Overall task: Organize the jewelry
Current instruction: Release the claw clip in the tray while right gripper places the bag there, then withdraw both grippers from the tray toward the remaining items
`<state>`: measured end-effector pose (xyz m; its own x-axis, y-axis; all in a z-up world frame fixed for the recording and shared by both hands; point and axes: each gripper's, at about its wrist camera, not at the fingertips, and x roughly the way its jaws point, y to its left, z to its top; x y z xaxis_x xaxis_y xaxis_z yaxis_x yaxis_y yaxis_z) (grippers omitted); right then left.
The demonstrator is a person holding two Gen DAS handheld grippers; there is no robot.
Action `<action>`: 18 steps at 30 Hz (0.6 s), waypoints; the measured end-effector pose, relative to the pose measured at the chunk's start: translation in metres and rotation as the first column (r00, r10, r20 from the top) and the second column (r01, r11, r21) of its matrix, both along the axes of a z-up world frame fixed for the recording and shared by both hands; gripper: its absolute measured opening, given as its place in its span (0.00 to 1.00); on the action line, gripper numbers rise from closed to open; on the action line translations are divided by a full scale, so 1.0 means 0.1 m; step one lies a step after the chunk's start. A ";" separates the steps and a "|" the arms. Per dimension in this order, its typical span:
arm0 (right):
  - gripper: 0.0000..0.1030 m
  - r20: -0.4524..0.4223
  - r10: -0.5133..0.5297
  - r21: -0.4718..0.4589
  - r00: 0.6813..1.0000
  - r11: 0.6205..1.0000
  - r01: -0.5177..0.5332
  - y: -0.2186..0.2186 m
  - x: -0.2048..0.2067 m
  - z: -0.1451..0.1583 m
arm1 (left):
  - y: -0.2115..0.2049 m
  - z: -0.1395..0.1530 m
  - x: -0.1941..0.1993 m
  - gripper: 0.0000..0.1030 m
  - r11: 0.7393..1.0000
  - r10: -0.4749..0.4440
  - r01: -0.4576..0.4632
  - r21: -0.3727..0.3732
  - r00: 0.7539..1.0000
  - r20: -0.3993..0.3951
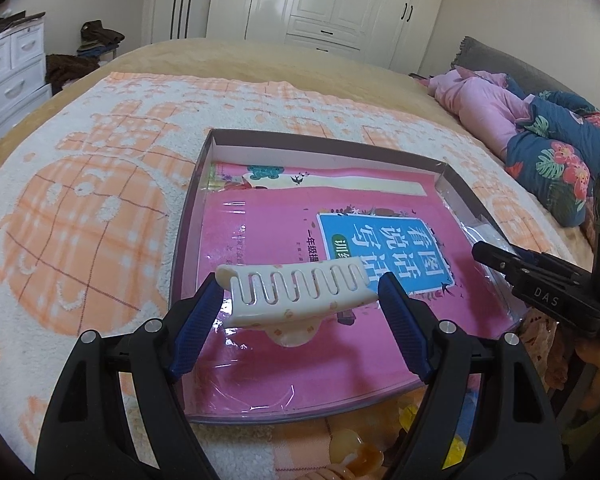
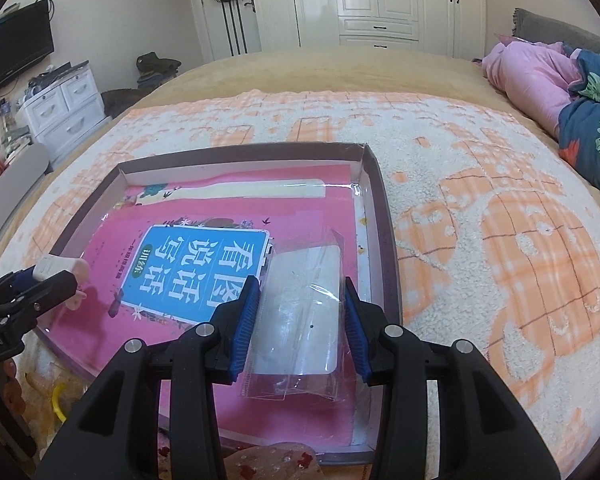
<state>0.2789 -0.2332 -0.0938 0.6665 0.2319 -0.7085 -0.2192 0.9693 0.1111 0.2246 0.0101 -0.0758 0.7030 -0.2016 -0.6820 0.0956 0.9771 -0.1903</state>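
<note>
My left gripper (image 1: 300, 304) clamps the cream plastic hair claw (image 1: 300, 292), my right gripper (image 2: 300, 324) pinches the clear plastic pouch (image 2: 300, 320) at three o'clock; next, bagging needs alignment.

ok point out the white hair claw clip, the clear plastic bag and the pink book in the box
white plastic hair claw clip (image 1: 300, 296), left wrist view, on its toothed body
clear plastic bag (image 2: 300, 312), right wrist view, on its middle
pink book (image 2: 172, 264), right wrist view, on its blue title panel

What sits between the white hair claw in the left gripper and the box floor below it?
Only the pink book lining the box. The left gripper holds the white hair claw directly above it.
</note>
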 end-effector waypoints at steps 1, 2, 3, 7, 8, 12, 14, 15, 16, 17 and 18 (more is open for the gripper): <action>0.40 0.003 -0.002 0.001 1.000 1.000 0.002 0.00 0.00 0.01 | 0.00 0.00 -0.01 0.68 1.000 0.000 0.000 0.000 1.000 -0.001; 0.42 0.006 -0.002 0.003 1.000 1.000 0.002 0.00 -0.01 0.02 | -0.01 0.00 -0.01 0.68 1.000 -0.001 0.001 0.000 1.000 -0.001; 0.47 0.010 -0.001 0.006 1.000 1.000 0.001 -0.01 -0.02 0.03 | -0.01 0.00 -0.01 0.68 1.000 -0.001 0.001 0.000 1.000 -0.001; 0.54 0.042 -0.004 0.013 0.999 1.000 0.004 -0.03 -0.10 0.11 | -0.01 0.00 -0.02 0.68 1.000 -0.002 0.002 0.003 1.000 -0.001; 0.55 0.052 -0.007 0.020 0.999 1.000 0.006 -0.04 -0.13 0.13 | -0.01 0.00 -0.02 0.68 1.000 -0.001 0.001 0.003 1.000 -0.001; 0.65 0.112 -0.010 0.031 0.994 0.999 0.006 -0.08 -0.30 0.25 | 0.00 0.04 -0.05 0.77 1.000 0.004 -0.004 0.001 1.000 0.016; 0.68 0.144 -0.006 0.034 0.989 0.999 0.001 -0.09 -0.40 0.32 | 0.01 0.08 -0.07 0.79 1.000 0.008 -0.008 0.002 1.000 0.030; 0.71 0.165 -0.005 0.038 0.986 0.999 -0.001 -0.10 -0.47 0.35 | 0.01 0.10 -0.09 0.79 1.000 0.011 -0.011 0.004 0.999 0.038; 0.73 0.179 -0.004 0.040 0.984 0.999 -0.003 -0.10 -0.52 0.37 | 0.01 0.12 -0.10 0.80 1.000 0.013 -0.013 0.006 0.999 0.044; 0.74 0.192 -0.002 0.041 0.981 0.999 -0.006 -0.10 -0.57 0.39 | 0.02 0.15 -0.13 0.81 1.000 0.017 -0.017 0.006 0.998 0.054; 0.76 0.208 0.003 0.043 0.978 0.999 -0.012 -0.10 -0.63 0.42 | 0.02 0.17 -0.15 0.82 1.000 0.017 -0.018 0.004 0.998 0.061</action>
